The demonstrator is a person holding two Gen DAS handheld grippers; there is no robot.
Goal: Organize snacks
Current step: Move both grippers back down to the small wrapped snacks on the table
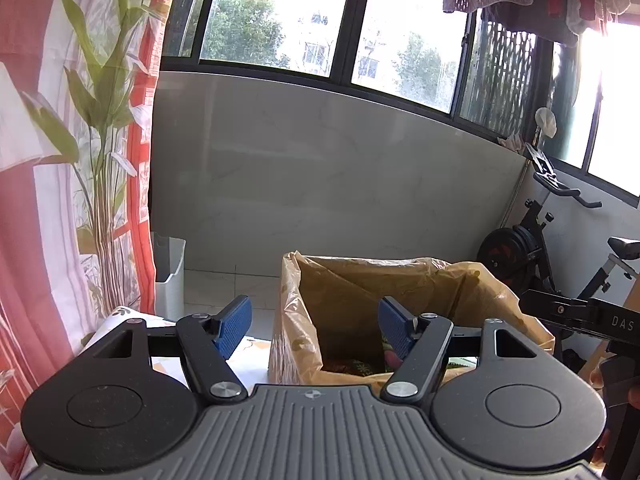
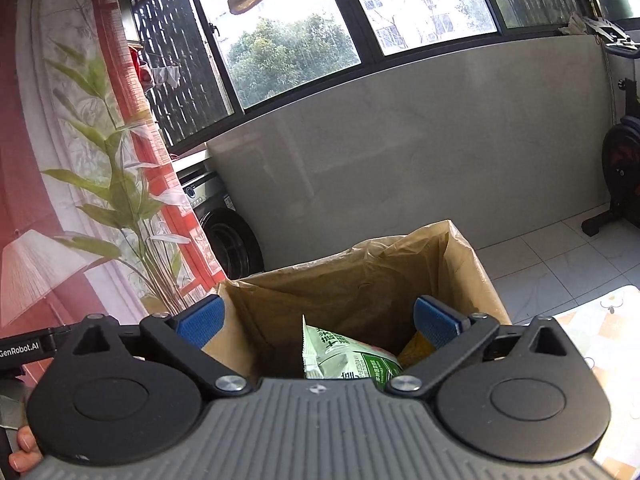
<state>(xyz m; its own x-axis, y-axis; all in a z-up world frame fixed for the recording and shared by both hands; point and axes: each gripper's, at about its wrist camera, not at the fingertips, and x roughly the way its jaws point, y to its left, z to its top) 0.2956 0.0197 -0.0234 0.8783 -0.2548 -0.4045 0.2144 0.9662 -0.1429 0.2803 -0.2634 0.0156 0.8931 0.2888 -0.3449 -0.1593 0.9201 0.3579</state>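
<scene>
Both grippers hover at the mouth of the cardboard box, which is lined with a yellowish plastic bag. The right gripper has its blue pads spread wide with nothing pinched. Between them and below, a green snack packet stands on end inside the box, and a yellow packet sits at about three o'clock from it. The left gripper is also spread and empty, its right pad over the box opening and its left pad outside the wall, at about nine o'clock.

To my eye the snacks are in, so the risk lies in pulling away. A pad could catch the loose liner and drag it up, or tip the box. The green packet stands tall and may flop or jut out. The grippers are near each other, so they could knock together.
</scene>
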